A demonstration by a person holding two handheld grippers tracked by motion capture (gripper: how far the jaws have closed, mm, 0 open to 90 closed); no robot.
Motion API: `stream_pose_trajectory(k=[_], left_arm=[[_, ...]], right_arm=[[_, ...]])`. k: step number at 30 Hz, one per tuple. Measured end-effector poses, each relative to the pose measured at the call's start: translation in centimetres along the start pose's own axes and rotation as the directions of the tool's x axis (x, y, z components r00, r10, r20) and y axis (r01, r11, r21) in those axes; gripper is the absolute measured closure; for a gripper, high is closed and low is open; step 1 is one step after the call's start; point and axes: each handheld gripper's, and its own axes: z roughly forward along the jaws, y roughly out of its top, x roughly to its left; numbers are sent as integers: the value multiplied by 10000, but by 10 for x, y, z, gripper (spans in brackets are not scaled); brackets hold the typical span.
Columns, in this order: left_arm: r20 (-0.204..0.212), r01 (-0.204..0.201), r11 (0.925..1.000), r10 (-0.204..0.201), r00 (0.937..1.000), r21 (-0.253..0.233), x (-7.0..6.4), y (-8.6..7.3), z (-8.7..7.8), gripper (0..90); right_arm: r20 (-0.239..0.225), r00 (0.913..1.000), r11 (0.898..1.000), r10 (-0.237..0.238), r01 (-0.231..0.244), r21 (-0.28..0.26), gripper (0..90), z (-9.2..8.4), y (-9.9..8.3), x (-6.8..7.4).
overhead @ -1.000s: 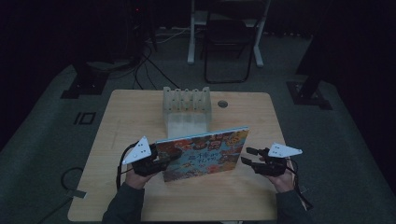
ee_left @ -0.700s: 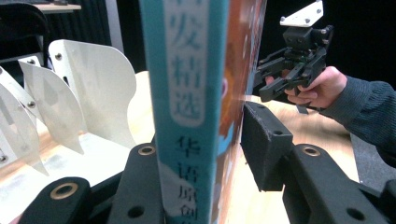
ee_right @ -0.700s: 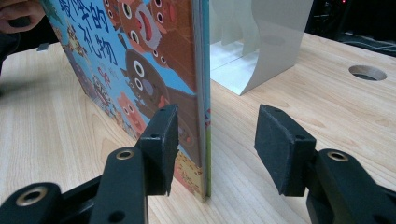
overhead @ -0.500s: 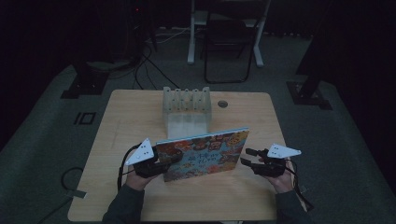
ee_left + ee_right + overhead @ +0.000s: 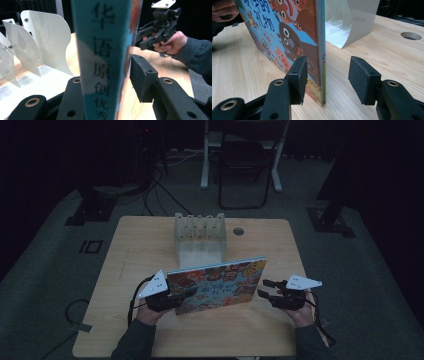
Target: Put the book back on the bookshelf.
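Book [image 5: 220, 282] stands on edge mid-frame, long axis sideways; left tongs [image 5: 186, 293] loosely straddle its spine, jaws just widening; right tongs [image 5: 266, 288] gape at its other end

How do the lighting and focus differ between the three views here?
High view: dim, the room behind the table nearly black, the book still readable. Left gripper view: brighter, but the book's spine is close and soft. Right gripper view: well lit, cover and jaws sharp, rack slightly soft.
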Motion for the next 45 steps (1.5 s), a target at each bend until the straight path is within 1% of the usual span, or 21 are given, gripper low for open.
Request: stream_pose_trajectory(k=[7, 13, 16, 19, 22, 24, 27, 30, 32, 34, 37, 42, 45], left_arm=[[249, -30, 9999, 33, 9997, -111, 2, -1, 2, 624], [744, -99, 9998, 113, 9972, -194, 1, -1, 2, 696], [833, -194, 9991, 224, 9963, -368, 0, -2, 4, 706], [856, -427, 9978, 469, 9952, -505, -2, -3, 6, 706], [906, -520, 9966, 577, 9942, -641, -4, -3, 8, 704], [930, -539, 9956, 609, 9938, -762, -5, -4, 9, 701], [1003, -452, 9956, 534, 9935, -826, -4, -5, 10, 693], [964, -405, 9948, 495, 9941, -939, -4, -7, 11, 681], [888, -381, 9946, 467, 9950, -967, -3, -9, 12, 653], [844, -296, 9951, 376, 9957, -944, -2, -11, 13, 652], [695, -354, 9958, 413, 9967, -844, -2, -13, 13, 656], [602, -462, 9955, 512, 9969, -831, -6, -13, 12, 662], [488, -427, 9961, 466, 9977, -766, -7, -13, 12, 656]], right_arm=[[1, 10000, 10000, 19, -19, -18, 490, 0, -1, -1], [-10, 10000, 10000, 24, -24, -8, 489, 0, -1, -1], [-4, 10000, 10000, 27, -27, -19, 489, 0, -1, -1], [0, 10000, 10000, 42, -42, -36, 489, 0, -2, -2], [-1, 10000, 10000, 50, -50, -17, 489, 0, -2, -2], [6, 10000, 10000, 42, -42, -15, 489, 0, -3, -2], [18, 10000, 10000, 48, -48, -13, 489, 0, -3, -2], [25, 10000, 10000, 45, -45, -14, 489, 0, -3, -3], [79, 10000, 10000, 29, -30, 67, 489, 1, -4, -3], [91, 10000, 9999, 3, -5, 133, 489, 2, -5, -2], [97, 10000, 9999, -9, 8, 171, 488, 3, -6, -1], [288, 9996, 9996, 7, -15, 293, 490, 1, -12, 0], [470, 9989, 9992, 3, -21, 395, 491, 0, -17, 0]])
